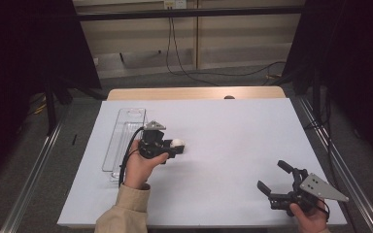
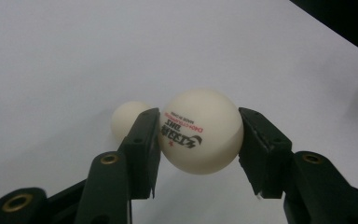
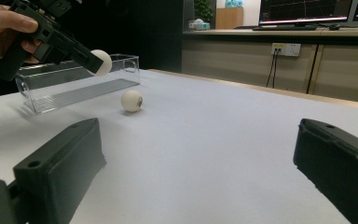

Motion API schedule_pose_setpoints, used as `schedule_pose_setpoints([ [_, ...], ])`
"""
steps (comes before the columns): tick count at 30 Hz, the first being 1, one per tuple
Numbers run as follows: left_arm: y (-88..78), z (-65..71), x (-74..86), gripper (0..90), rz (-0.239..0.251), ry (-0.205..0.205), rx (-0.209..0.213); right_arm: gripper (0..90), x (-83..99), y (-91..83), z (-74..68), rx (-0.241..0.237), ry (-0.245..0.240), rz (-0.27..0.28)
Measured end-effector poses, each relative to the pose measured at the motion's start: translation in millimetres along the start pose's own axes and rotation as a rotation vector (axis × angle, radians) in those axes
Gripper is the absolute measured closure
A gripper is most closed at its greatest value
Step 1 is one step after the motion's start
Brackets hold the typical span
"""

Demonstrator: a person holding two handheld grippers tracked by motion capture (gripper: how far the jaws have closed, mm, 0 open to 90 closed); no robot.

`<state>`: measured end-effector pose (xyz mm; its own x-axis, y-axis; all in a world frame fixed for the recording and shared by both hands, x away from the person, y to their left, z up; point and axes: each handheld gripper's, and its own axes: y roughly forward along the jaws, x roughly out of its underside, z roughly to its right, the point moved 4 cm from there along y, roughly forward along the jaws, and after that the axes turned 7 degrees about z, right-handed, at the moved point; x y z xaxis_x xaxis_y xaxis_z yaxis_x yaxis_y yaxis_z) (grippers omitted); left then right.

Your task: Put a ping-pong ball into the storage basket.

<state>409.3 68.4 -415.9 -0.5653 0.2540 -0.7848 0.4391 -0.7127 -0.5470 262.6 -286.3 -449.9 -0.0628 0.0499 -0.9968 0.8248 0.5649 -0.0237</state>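
My left gripper (image 1: 177, 146) is shut on a white table tennis ball (image 2: 200, 133) with black and red print, and holds it just above the white table sheet (image 1: 223, 141). A second white ball (image 2: 127, 120) lies on the sheet right behind the left jaw, and it also shows from the side, the second ball (image 3: 132, 100), below the held ball (image 3: 101, 62). My right gripper (image 1: 272, 175) rests near the front right corner, jaws wide open with nothing between them. Its two pads (image 3: 65, 163) frame the view toward the balls.
A long clear plastic tray (image 1: 124, 138) lies lengthwise at the left of the sheet, just beyond the left hand. The tray (image 3: 74, 86) holds nothing that I can see. Black curtains flank the table, and a cable hangs at the far wall.
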Motion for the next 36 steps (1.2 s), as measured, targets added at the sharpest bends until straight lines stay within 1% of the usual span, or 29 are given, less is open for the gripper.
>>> schedule_pose_setpoints([
  [9,-1.2,-1.6,0.3,51.1,0.000,-0.012,-0.006,0.7,0.1,0.0,0.0,0.000,0.001,0.000],
  [12,-2.1,-2.8,0.5,51.1,-0.006,-0.005,-0.004,0.8,0.1,0.0,0.0,0.000,0.002,0.000],
  [18,-4.3,-3.4,-0.2,51.1,-0.001,-0.016,-0.008,0.7,0.2,0.0,0.1,0.000,0.002,0.000],
  [19,-4.9,-4.1,-0.2,51.1,-0.004,-0.011,-0.006,0.7,0.1,0.0,0.0,0.000,0.002,0.000],
  [20,-5.1,-4.1,-0.3,51.1,0.001,-0.015,-0.006,0.8,0.2,0.0,0.0,0.000,0.001,0.000],
  [24,-6.5,-5.4,-0.4,51.1,-0.001,-0.014,-0.011,0.7,0.3,0.1,0.0,0.000,0.000,0.000],
  [27,-7.2,-5.9,-0.5,51.1,0.002,-0.024,-0.015,0.7,0.3,0.1,0.1,0.001,0.001,-0.001],
  [36,-8.8,-6.9,-0.6,51.1,-0.003,-0.018,-0.015,0.8,0.1,-0.2,0.1,0.001,0.001,0.000],
])
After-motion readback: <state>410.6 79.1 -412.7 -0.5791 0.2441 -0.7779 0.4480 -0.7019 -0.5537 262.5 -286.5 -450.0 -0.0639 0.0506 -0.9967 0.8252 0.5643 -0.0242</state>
